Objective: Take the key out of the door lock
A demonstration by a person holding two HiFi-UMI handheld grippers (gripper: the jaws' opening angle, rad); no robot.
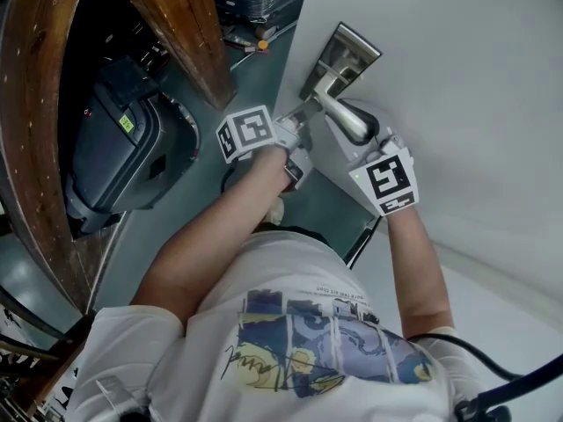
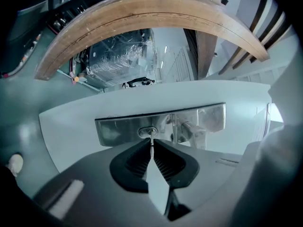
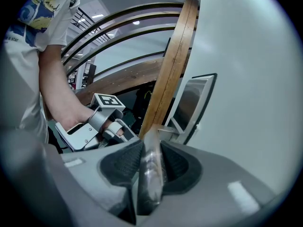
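A steel lock plate with a lever handle sits on the white door. In the left gripper view, a thin key sticks out of the keyhole in the plate. My left gripper is shut on the key's near end, close to the plate. It appears in the head view as the left gripper, by the door's edge. My right gripper is shut on the handle; its pads press both sides in the right gripper view.
A dark grey machine stands on the floor left of the door. Curved wooden beams and a wooden post rise close behind the left gripper. A wrapped pallet stands farther off. The person's torso fills the bottom of the head view.
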